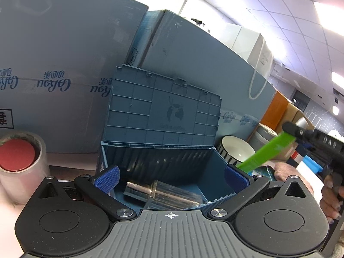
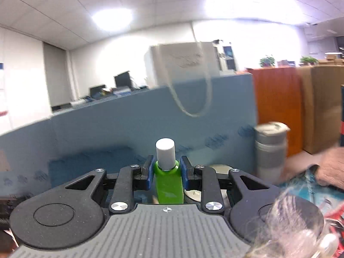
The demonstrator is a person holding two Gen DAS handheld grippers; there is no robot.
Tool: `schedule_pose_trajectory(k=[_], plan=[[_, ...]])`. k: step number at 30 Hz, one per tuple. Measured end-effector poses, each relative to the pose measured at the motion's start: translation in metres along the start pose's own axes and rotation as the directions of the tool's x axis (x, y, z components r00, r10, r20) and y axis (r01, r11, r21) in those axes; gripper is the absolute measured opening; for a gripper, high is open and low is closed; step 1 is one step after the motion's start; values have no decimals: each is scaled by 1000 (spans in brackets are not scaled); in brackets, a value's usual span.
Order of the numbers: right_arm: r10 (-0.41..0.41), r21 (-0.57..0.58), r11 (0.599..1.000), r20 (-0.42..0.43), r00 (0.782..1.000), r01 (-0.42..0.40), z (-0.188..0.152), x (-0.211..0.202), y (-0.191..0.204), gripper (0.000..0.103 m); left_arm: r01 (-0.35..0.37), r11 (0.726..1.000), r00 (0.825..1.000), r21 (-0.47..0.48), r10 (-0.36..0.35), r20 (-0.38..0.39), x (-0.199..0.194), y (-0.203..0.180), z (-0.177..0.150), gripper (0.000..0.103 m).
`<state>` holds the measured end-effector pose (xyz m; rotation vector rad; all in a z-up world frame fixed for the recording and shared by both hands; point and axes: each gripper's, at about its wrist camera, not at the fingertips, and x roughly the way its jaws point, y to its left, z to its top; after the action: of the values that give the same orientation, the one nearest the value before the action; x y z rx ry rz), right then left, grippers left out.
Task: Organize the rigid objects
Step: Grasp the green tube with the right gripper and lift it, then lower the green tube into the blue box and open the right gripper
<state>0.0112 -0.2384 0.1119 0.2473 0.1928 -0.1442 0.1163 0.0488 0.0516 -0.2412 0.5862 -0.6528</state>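
Left wrist view looks down into a blue storage box (image 1: 163,163) whose ribbed lid stands open against a grey-blue carton (image 1: 64,64). One item already lies on the box floor: a clear cylindrical container with a metallic cap (image 1: 163,195), on its side. So at least one piece appears to be sorted away. The left gripper (image 1: 171,177) is spread wide, its blue pads sitting at either side of the box mouth with nothing between them.

At the right of that view the right gripper (image 1: 298,132) carries a green tube (image 1: 266,153) slanting down toward the box's right rim, its lower end just beside that rim but not yet inside. In the right wrist view the right gripper (image 2: 167,172) is pinching the green tube (image 2: 168,182) near its shoulder, the white cap (image 2: 165,153) poking out past the pads. That view is motion-blurred, so what lies below the tube is hard to make out.

Judging by this, the task is partway: one thing boxed, a second in transit and about to go in. Several things stay outside the box: a roll of tape with a red centre (image 1: 19,161) at the left, a white bowl with a dark rim (image 1: 235,150) behind the box, and a grey lidded tumbler (image 2: 271,148). Whether these count toward the job, I cannot say.
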Motion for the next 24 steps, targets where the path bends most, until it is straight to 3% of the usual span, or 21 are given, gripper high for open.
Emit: schedule_pose_trajectory(k=[2, 7, 12, 15, 20, 24], plan=[[27, 2, 1000, -3, 1000, -27, 2, 8, 9, 24, -7, 1000, 1000, -3, 7, 3, -1, 2, 0, 103], [7, -46, 999, 29, 1000, -6, 0, 20, 36, 23, -14, 1000, 1000, -12, 14, 15, -5, 6, 2, 103], [61, -26, 998, 55, 997, -60, 2, 22, 47, 23, -19, 999, 999, -26, 20, 25, -8, 11, 4, 103], [129, 46, 991, 3, 992, -129, -3, 29, 52, 23, -26, 999, 999, -31, 27, 30, -10, 13, 5, 103], [184, 102, 979, -71, 980, -177, -19, 51, 70, 23, -40, 999, 998, -35, 41, 47, -16, 17, 8, 103], [299, 298, 923, -163, 940, -242, -39, 74, 70, 23, -53, 997, 996, -52, 56, 63, -21, 21, 10, 103]])
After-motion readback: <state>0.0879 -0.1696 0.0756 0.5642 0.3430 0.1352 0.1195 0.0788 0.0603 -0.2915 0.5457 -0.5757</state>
